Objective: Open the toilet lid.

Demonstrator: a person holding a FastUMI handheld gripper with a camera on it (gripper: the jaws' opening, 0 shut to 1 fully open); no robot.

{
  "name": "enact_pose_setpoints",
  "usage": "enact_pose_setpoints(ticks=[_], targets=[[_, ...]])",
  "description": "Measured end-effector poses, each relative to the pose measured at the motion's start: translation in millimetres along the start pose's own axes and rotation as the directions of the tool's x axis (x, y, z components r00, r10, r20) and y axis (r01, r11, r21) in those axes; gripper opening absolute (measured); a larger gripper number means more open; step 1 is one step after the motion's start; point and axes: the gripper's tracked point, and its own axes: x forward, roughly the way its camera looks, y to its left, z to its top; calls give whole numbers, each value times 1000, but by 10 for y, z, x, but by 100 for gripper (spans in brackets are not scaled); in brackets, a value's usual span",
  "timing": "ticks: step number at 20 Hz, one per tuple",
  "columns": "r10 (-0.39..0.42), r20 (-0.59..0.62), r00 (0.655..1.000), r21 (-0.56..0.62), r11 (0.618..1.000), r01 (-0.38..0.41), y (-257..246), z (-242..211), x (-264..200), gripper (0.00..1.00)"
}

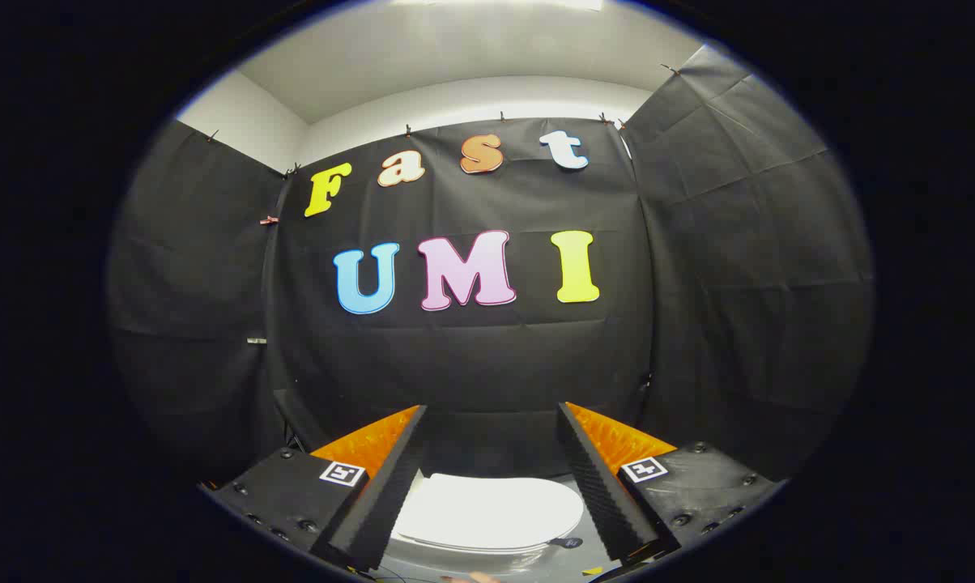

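The tool (491, 478) hangs above the toilet with its 2 fingers spread wide, holding nothing. The white toilet lid (487, 512) lies shut, flat on the bowl, seen between and below the fingers. A clean approach would likely drop low to the lid's front rim, hook or pinch its edge, then swing it up toward the booth wall (471, 356).

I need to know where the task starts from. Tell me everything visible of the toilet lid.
The toilet lid is white, smooth and glossy, plastic by the look, with a rounded oval outline. It lies down flat, closed, low between the open gripper fingers and below them. Nothing touches it; both fingers stand apart from it. Its near edge shows a thin stacked rim.
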Motion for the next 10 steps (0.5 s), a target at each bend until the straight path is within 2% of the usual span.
enact_pose_setpoints(ticks=[6, 10], targets=[[-33, 28, 999, -21, 999, 34, -51, 93, -41, 99], [-27, 1, 1000, -16, 999, 28, -28, 11, -33, 99]])
